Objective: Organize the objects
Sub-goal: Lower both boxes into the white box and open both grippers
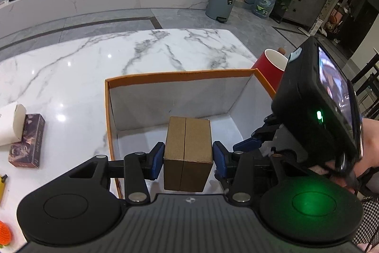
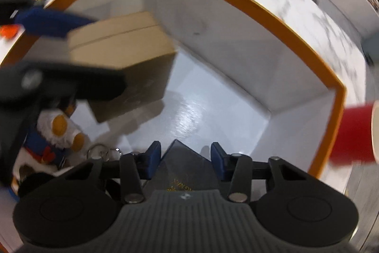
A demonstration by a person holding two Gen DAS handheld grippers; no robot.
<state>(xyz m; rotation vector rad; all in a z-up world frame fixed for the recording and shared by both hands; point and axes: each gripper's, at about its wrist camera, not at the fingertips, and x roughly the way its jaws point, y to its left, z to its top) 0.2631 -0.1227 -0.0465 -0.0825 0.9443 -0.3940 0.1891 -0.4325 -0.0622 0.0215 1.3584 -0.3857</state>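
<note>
A brown cardboard box (image 1: 187,141) hangs over the open orange-rimmed white box (image 1: 180,74), with my left gripper (image 1: 188,155) shut on its two sides. In the right wrist view the same brown box (image 2: 118,49) shows at the upper left, held by the blurred left fingers (image 2: 54,20). My right gripper (image 2: 185,157) points steeply down into the orange-rimmed box (image 2: 272,18). Its blue pads sit against a dark grey box with gold lettering (image 2: 184,165). A plush duck with a key ring (image 2: 59,132) lies in the box's near left corner.
A red cup (image 1: 267,70) stands just outside the box's far right corner. Left of the box on the marble table (image 1: 71,58) lie a dark patterned carton (image 1: 27,141), a white carton (image 1: 11,125), a yellow lighter (image 1: 2,184) and an orange knitted thing (image 1: 4,234).
</note>
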